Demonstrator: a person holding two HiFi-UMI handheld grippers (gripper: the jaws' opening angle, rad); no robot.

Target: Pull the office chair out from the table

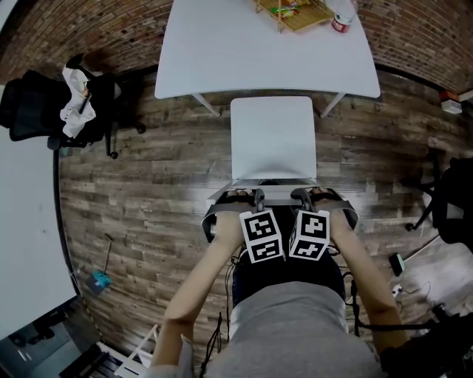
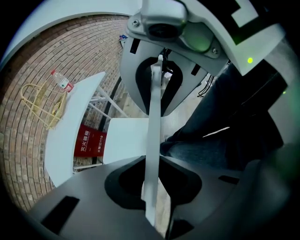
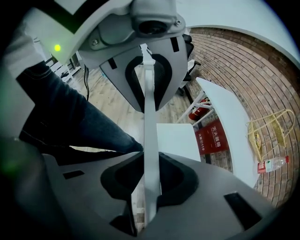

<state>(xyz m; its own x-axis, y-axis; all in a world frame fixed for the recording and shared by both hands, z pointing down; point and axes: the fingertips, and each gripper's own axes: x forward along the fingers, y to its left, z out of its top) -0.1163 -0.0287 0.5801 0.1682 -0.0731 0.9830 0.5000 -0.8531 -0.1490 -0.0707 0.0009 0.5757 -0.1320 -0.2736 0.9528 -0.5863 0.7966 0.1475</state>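
The white chair [image 1: 273,136] stands on the wood floor, its seat clear of the white table [image 1: 222,59] and its backrest edge [image 1: 273,184] nearest me. My left gripper [image 1: 256,198] and right gripper [image 1: 303,198] sit side by side on that top edge and point steeply down. In the left gripper view the thin white backrest [image 2: 153,117] runs between the two jaws, and my left gripper [image 2: 152,140] is shut on it. The right gripper view shows the same edge [image 3: 150,122] pinched by my right gripper [image 3: 151,140]. The seat [image 2: 126,140] [image 3: 178,140] lies beyond.
A wire basket [image 1: 295,13] and a bottle [image 1: 341,18] sit on the table's far side. A black office chair [image 1: 52,111] draped with white cloth stands at the left, another dark chair [image 1: 454,207] at the right. A second white table [image 1: 22,244] borders the left.
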